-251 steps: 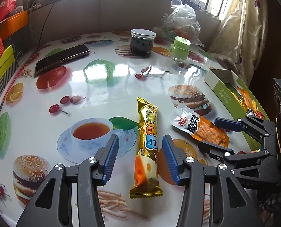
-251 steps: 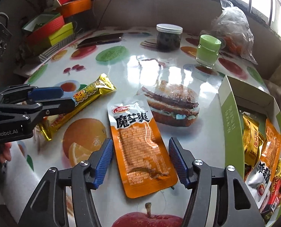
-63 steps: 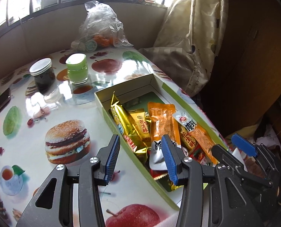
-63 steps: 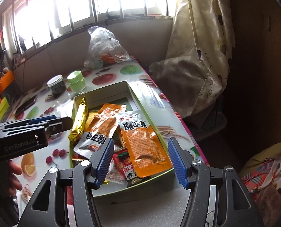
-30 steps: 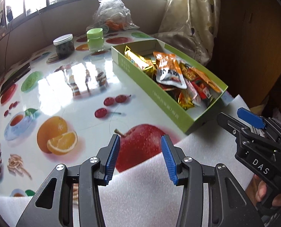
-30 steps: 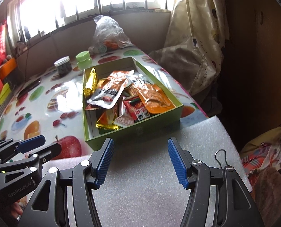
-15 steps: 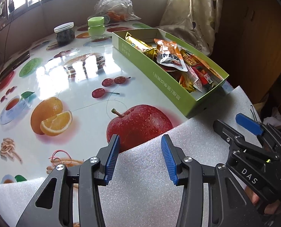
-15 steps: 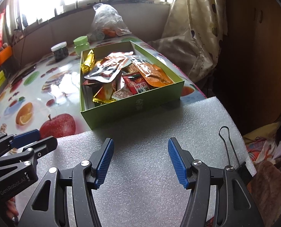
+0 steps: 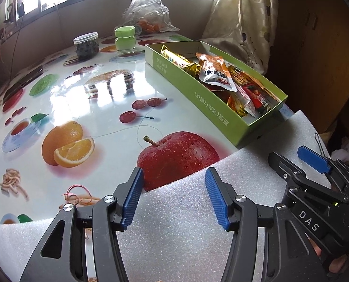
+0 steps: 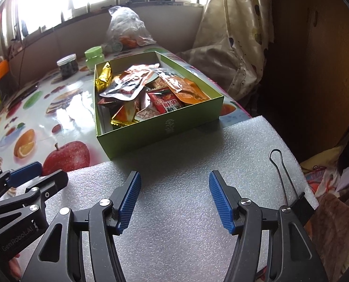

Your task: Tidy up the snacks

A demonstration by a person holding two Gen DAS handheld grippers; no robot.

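white foam sheet (image 10: 186,211) covers the near end of the table (image 9: 80,94), and both grippers hang over it with nothing between their blue pads. left gripper (image 9: 173,199) stands released, its jaws having just been opening wider, with only foam and the edge of a printed red apple (image 9: 179,155) showing in the gap. right gripper (image 10: 174,202) is also spread wide and empty, over the middle of the foam.

snacks (image 10: 148,94) lie heaped in the green box (image 10: 160,127), which sits on the table with its near corner resting on the far edge of the foam. inside, a gold bar (image 10: 105,76) leans against the far left wall, a silvery pouch (image 10: 125,87) lies across the top of the pile, an orange pouch (image 10: 186,89) lies along the right side, and a small red packet (image 10: 166,103) sits near the front wall (more wrappers are buried underneath, too jumbled to tell apart).

beyond the box stand a dark jar (image 9: 86,45) with a white lid and a pale green jar (image 9: 125,40), side by side, with a clear plastic bag (image 9: 148,11) behind them by the wall. a black clip (image 10: 289,188) with long wire handles grips the foam's right edge.
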